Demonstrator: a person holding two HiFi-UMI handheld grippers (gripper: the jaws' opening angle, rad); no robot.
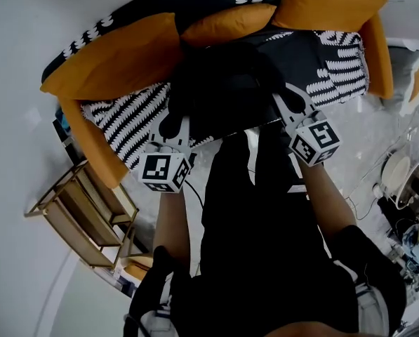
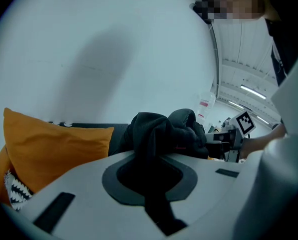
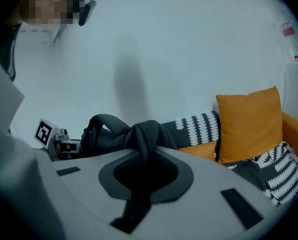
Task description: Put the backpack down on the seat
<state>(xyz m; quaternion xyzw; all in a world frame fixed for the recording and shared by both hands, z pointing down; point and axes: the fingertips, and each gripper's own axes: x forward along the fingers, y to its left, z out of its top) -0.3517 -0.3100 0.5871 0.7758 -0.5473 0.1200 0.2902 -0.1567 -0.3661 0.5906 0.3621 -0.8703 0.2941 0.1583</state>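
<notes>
The left gripper [image 1: 180, 123] is clamped on a bunched fold of the soft black fabric backpack [image 1: 223, 83], with dark cloth filling the gap between its jaws. The right gripper [image 1: 288, 102] is pinched the same way on a thick padded black strap of the same bag, which loops up out of its jaws. The two sit at either end of the backpack, level with each other, each with a bare forearm behind it.

The bag hangs slumped between them, over the front part of the black-and-white leaf-patterned sofa seat [image 1: 125, 121]. From where I stand its underside may be resting on the upholstery, but the dark mass hides the line of contact.

Plump orange cushions [image 1: 118, 55] line the sofa's back and both ends, near the backpack on each side. A low shelf rack of pale wood [image 1: 83, 216] stands on the floor just beside the sofa's left end.
</notes>
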